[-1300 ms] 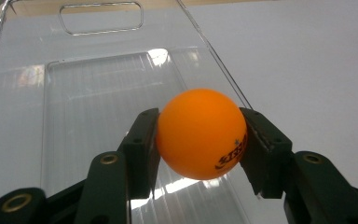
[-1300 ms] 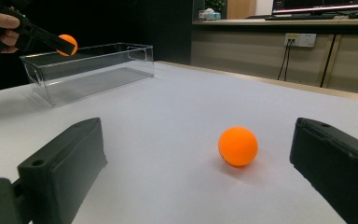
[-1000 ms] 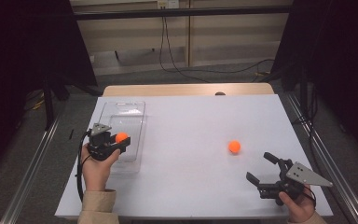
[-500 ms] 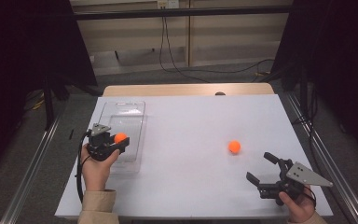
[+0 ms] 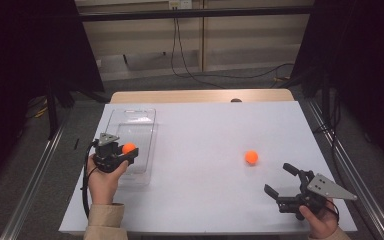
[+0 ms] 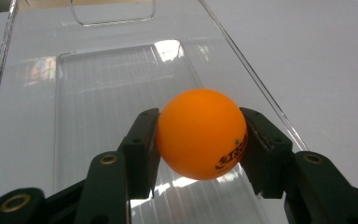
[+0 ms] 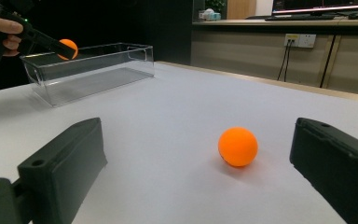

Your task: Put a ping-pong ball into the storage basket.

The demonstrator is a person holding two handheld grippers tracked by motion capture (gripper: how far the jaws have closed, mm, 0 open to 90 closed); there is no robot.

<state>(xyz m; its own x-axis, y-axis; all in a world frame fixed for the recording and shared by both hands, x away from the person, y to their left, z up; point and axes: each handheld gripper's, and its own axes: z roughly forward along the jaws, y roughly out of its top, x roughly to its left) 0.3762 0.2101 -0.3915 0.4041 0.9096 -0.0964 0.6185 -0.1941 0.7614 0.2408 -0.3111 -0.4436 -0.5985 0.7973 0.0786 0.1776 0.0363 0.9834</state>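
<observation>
White tabletop fills the foreground, with dark curtains and a wood-panelled wall behind it. Between the jaws of the left gripper [image 5: 121, 155] sits an orange ball [image 6: 200, 134], pinched at its widest part so it cannot roll out, and hanging just above the floor of the clear plastic box [image 5: 145, 117], probably so it can be let go inside the walls. Straight ahead of the right gripper [image 5: 286, 182], between its jaws' line of sight but well short of them, a second orange ball [image 7: 237, 146] rests on the bare table [image 5: 200, 200]; those jaws stand wide apart and hold nothing, seemingly lined up to take it.
</observation>
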